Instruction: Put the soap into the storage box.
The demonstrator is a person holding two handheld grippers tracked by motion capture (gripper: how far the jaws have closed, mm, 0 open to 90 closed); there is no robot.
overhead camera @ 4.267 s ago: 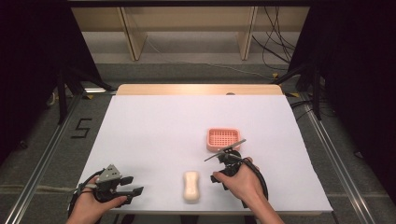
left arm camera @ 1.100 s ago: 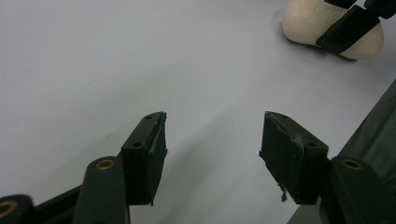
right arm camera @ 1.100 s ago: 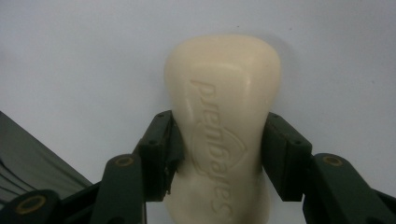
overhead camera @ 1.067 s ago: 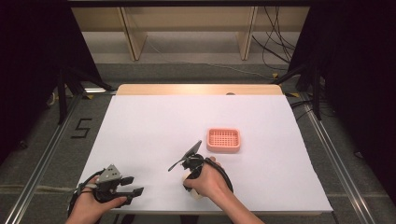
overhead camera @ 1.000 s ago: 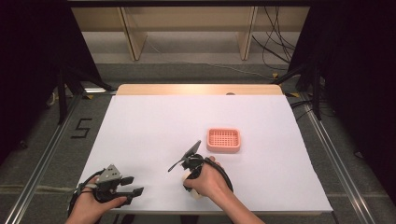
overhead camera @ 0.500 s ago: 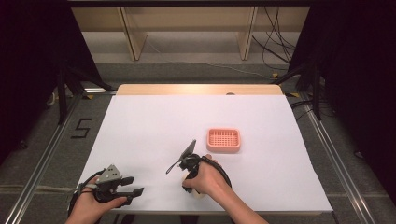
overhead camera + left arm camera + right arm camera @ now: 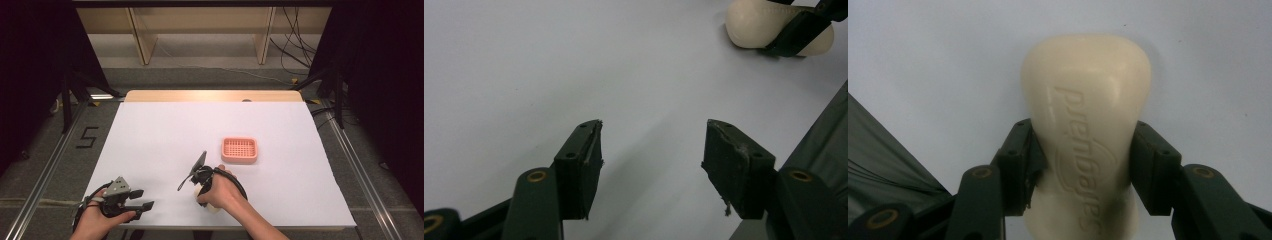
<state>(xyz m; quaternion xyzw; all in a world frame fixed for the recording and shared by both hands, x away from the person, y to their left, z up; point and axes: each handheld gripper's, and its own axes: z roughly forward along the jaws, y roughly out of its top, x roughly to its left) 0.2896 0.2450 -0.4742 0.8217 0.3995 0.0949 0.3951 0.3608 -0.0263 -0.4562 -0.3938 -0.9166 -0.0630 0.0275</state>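
Right gripper (image 7: 1083,165) is pinching the cream soap bar (image 7: 1087,125) at its waist, jaws having just closed; the bar is lying on the white table (image 7: 150,140), its near end cut off. Left gripper (image 7: 651,160) is resting agape, holding nothing.

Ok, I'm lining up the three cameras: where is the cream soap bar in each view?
High view: the soap bar peeks out under the right hand, near the table's front edge.
Left gripper view: top right corner, with a black finger across it.
Right gripper view: centre, clamped between the right gripper fingers.
Shared landmark: the white table.
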